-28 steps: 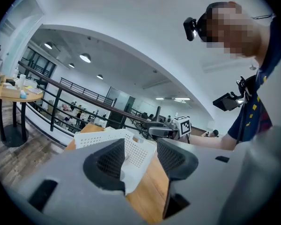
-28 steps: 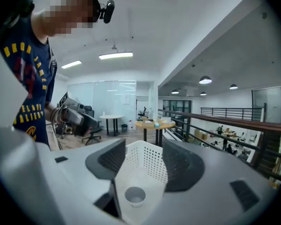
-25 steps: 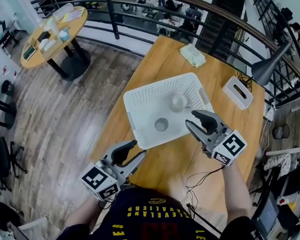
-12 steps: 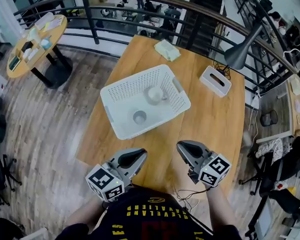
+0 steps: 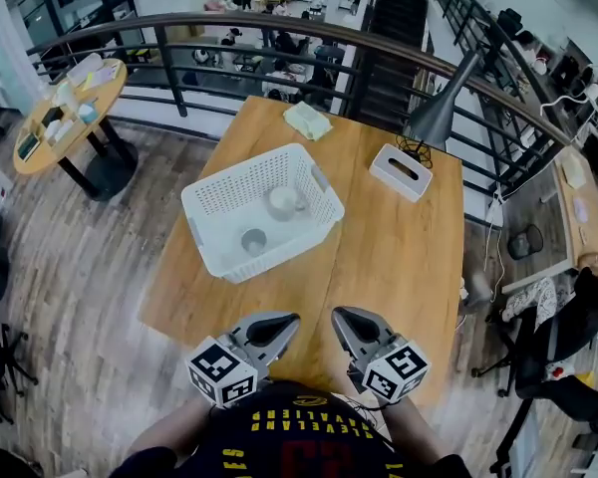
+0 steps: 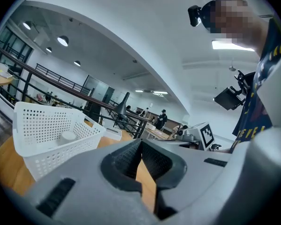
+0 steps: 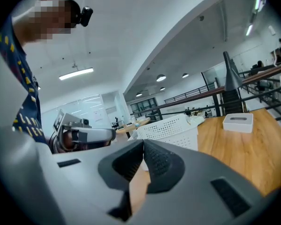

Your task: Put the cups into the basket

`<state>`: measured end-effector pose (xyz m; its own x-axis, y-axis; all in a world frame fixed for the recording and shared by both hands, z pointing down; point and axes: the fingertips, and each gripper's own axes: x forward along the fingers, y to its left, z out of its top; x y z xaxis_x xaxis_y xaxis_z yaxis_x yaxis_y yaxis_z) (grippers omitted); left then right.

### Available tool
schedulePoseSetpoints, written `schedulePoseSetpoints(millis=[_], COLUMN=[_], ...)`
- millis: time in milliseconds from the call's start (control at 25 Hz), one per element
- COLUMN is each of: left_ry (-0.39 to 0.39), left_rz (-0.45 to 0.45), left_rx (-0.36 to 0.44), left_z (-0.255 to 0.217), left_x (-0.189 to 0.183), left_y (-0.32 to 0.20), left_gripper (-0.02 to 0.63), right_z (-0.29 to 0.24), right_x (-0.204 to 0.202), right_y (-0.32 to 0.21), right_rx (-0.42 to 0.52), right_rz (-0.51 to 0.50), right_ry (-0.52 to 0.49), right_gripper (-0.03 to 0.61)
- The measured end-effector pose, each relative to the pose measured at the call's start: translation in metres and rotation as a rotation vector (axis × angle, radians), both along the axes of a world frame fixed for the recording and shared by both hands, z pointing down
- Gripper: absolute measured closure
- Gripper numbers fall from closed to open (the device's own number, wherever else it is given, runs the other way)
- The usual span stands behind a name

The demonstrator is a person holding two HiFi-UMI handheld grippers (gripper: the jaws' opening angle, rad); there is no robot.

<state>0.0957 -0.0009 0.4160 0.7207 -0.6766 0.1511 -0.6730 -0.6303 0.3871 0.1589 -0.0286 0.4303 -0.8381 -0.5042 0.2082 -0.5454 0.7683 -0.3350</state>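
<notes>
The left tongs (image 5: 287,321) and the right tongs (image 5: 341,318) have been drawn back from the basket (image 5: 279,251) to the bench's (image 5: 399,257) near edge, and their jaws have been closed together, with nothing between.

Shirt (image 5: 299,436): dark, yellow lettering, red print beneath.
Left tongs (image 5: 287,322), right tongs (image 5: 341,317): grey moulded shells, black ribbed pads (image 6: 124,158).
Marker cubes (image 5: 222,371): white, black square markers, one per tongs.
</notes>
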Motion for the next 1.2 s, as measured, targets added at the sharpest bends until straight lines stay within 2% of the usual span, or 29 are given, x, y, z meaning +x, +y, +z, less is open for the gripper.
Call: schedulePoseSetpoints(millis=[120,320,520,640,800,1200], left_ry=[-0.02,-0.087,-0.077,-0.088,-0.109,-0.131], left_rz=[-0.003,-0.067,-0.068,-0.072,-0.086,-0.077], left_rx=[0.027,0.112,0.095,0.119,0.166,0.179], left_z=[-0.001,-0.004,0.004,0.002,-0.003,-0.005], left_x=[0.019,0.037,0.054,0.058,0.06,0.067], left_y=[0.007,0.019,0.029,0.034,0.039,0.041], left_gripper=[0.603,0.603,0.601,0.601,0.601,0.601], right_z=[0.002,-0.002,0.002,0.0,-0.002,-0.003], right_x=[0.012,0.027,0.027,0.025,0.021,0.028], right_y=[0.014,0.031,0.052,0.057,0.064,0.061], right_rx=[0.04,0.097,0.166,0.201,0.214,0.228], right_rz=[0.019,0.027,-0.028,-0.056,-0.09,-0.082], right_ry=[0.016,0.03,0.101,0.105,0.096,0.071], right_gripper=[0.566,0.566,0.565,0.566,0.566,0.566])
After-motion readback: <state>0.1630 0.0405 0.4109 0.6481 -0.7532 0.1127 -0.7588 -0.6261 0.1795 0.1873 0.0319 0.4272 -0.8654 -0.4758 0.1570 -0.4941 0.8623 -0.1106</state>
